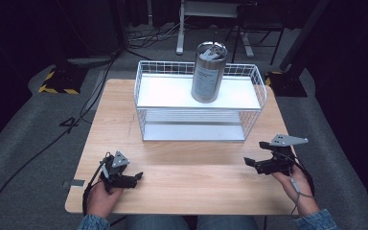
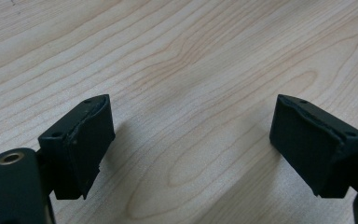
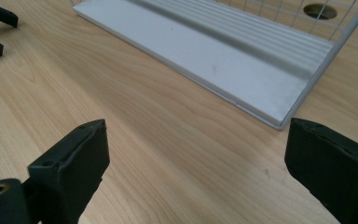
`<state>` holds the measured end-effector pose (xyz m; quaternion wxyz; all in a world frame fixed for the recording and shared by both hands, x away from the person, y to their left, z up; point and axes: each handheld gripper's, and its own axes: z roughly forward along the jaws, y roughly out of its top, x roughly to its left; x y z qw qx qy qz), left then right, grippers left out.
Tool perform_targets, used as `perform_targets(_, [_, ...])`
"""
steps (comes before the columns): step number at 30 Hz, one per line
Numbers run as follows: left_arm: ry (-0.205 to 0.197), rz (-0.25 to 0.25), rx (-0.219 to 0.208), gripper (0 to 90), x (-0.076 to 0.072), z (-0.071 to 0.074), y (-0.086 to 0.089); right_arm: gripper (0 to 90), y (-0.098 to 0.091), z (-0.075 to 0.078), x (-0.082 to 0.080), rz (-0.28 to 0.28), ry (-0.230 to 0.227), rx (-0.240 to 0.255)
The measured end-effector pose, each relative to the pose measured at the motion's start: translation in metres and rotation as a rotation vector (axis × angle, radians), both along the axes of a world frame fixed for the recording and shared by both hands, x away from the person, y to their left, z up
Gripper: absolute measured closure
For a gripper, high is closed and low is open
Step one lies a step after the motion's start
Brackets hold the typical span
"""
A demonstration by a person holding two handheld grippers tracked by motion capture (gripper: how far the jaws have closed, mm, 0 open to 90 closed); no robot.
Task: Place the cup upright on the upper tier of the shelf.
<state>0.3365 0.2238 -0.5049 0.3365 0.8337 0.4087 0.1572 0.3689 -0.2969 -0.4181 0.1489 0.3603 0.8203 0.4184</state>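
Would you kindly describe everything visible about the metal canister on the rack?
The metal canister is a silver cylinder with a shiny brushed look, a pale printed label on its side and a fitting on its top. It stands upright on the white top shelf of the wire rack, toward the right. Neither gripper touches it.

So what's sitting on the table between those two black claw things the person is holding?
Nothing: in the high view, bare wooden table lies between the left gripper and the right gripper.
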Motion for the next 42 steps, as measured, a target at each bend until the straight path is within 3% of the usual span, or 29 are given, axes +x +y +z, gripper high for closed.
perform_targets(14, [0.0,0.0,0.0,14.2,0.0,0.0,0.0,14.4,0.0,-0.048,-0.008,-0.027,0.055,-0.003])
perform_targets(34, [0.0,0.0,0.001,14.2,0.0,0.0,0.0,15.5,0.0,-0.082,-0.016,-0.031,0.081,-0.068])
perform_targets(37, [0.0,0.0,0.001,14.2,0.0,0.0,0.0,15.5,0.0,-0.087,-0.018,-0.03,0.04,-0.084])
perform_targets(42, [0.003,-0.001,0.002,14.2,0.0,0.0,0.0,15.4,-0.003,-0.087,-0.019,-0.01,0.025,-0.105])
